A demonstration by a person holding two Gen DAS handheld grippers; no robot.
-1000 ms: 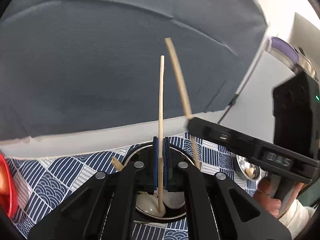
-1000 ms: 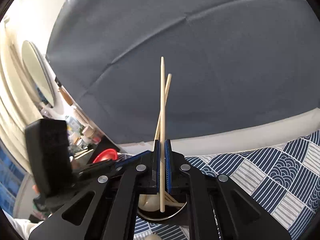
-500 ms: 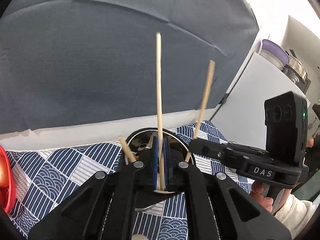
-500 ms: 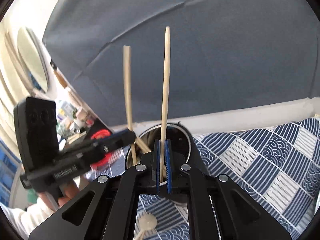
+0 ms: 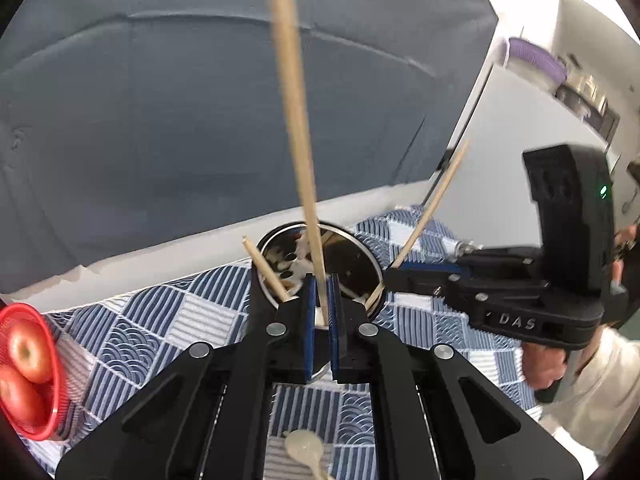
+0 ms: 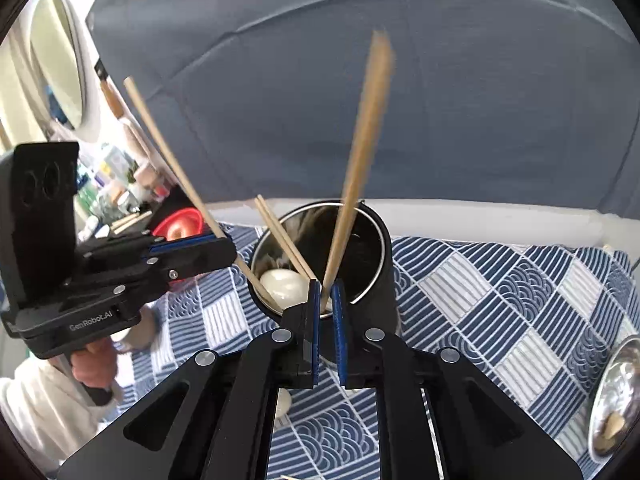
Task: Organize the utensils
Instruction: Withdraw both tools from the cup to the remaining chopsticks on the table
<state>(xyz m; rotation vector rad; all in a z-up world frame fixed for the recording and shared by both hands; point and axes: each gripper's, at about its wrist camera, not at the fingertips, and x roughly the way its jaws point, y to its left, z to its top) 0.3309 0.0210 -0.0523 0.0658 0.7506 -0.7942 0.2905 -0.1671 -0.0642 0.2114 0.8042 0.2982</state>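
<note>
Left claw [image 5: 320, 312] pinches chopstick [image 5: 298, 132] over cup [image 5: 360, 264]; apples [image 5: 24, 372] nearby

We see a surface covered by a blue and white cloth with wave-patterned squares and stripes [image 6: 500, 300], its far edge lying along a pale band below a grey-blue fabric backdrop. Directly on the cloth stands a round, shiny steel utensil cup [image 6: 376, 264], upright, near that far edge. A red mesh basket holding red apples [image 5: 56, 364] sits on the cloth at the left wrist view's left border. A pale spoon [image 5: 306, 450] lies flat on the cloth nearer us. At the right wrist view's right edge rests a shiny steel bowl [image 6: 612, 392].
</note>
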